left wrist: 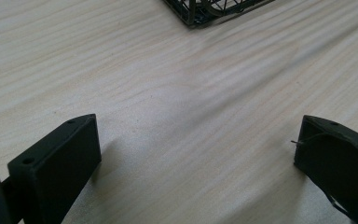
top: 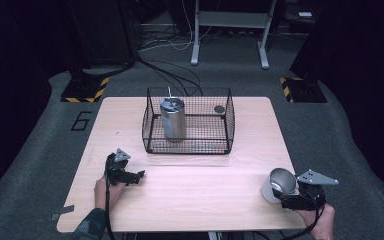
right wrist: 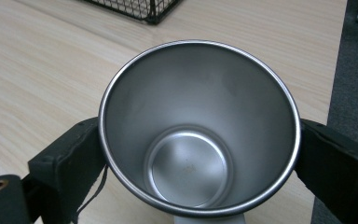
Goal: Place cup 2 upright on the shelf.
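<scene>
At lower right, the right gripper (top: 291, 196) pinched a steel cup (right wrist: 198, 126) at the table (top: 190, 200) edge — a slip could drop it; the left gripper (left wrist: 196, 163) sat spread, empty.

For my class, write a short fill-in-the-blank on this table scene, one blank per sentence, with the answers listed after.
1. The tall metal can stands inside the wire ____.
2. The right gripper has its jaws closed on a steel ____.
3. The left gripper has its jaws open and holds ____.
4. The basket sits on a table made of ____.

Missing words: basket; cup; nothing; wood
</scene>
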